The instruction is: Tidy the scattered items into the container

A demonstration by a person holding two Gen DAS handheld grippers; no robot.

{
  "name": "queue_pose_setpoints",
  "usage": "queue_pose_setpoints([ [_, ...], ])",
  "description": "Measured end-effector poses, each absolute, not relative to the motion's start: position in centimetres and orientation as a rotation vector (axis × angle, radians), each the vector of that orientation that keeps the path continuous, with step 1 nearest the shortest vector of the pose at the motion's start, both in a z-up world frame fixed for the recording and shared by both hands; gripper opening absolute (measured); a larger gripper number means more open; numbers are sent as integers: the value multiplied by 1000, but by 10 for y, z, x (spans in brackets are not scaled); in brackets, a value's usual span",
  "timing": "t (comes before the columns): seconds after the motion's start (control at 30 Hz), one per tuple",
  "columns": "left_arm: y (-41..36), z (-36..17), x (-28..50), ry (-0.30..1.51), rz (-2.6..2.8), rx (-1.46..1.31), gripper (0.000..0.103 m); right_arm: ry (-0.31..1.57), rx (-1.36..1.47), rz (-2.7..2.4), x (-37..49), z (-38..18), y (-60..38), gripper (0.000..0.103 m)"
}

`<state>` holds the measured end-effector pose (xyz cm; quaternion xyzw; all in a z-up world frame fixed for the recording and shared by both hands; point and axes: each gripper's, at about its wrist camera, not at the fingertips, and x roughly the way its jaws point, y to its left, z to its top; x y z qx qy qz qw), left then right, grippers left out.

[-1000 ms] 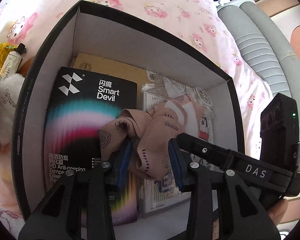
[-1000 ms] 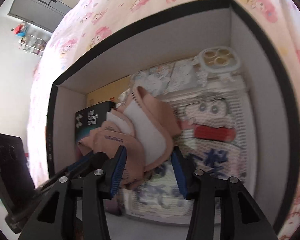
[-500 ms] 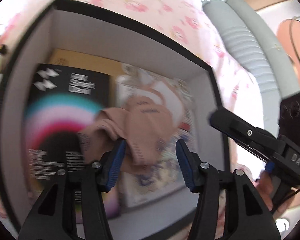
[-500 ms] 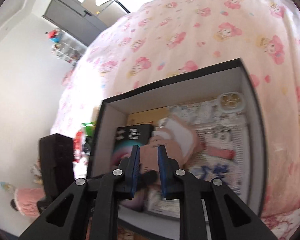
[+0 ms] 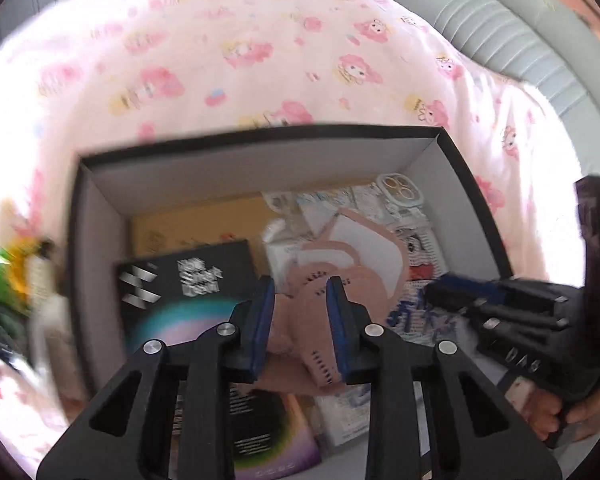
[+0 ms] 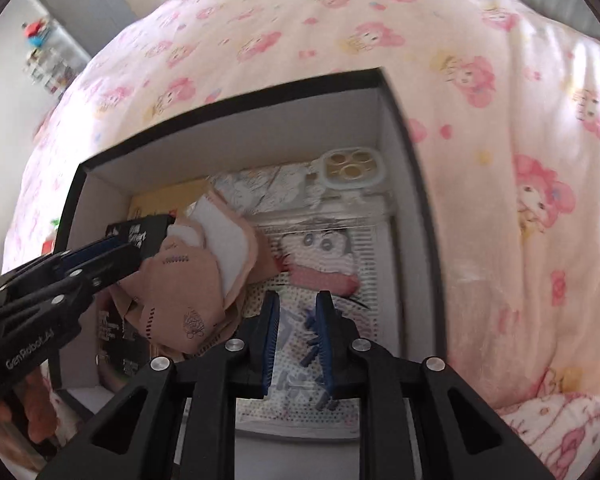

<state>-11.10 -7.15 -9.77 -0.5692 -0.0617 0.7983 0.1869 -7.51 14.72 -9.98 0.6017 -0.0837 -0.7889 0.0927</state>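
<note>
On the body of the left tongs (image 6: 100, 258), seen from the right wrist view, white letters read "GenRobot.AI". The print on the black box (image 5: 188, 280) is blurred and I cannot read it.

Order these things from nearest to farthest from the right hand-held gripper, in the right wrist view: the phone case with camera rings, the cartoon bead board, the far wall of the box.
From the right hand-held gripper:
1. Bead board, directly under and ahead of the fingers.
2. Phone case, further in, at the back right of the box.
3. Far wall, behind the case, at the box's end.
</note>
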Motion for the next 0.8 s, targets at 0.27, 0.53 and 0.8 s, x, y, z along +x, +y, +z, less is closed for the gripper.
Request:
queue_pose_setpoints([
  [0.27, -58, -119, -117, -464, 2100, -1703, 30, -416, 1837, -2104, -109, -127, 133, 17],
  [0.53, -87, -88, -111, -522, 2186, -1562, 31, -538, 1576, -2149, -110, -99, 117, 17],
  [0.8, -125, -62, -111, -692, 2368, -1396, 36, -616, 1606, -2014, -111, -115, 93, 17],
])
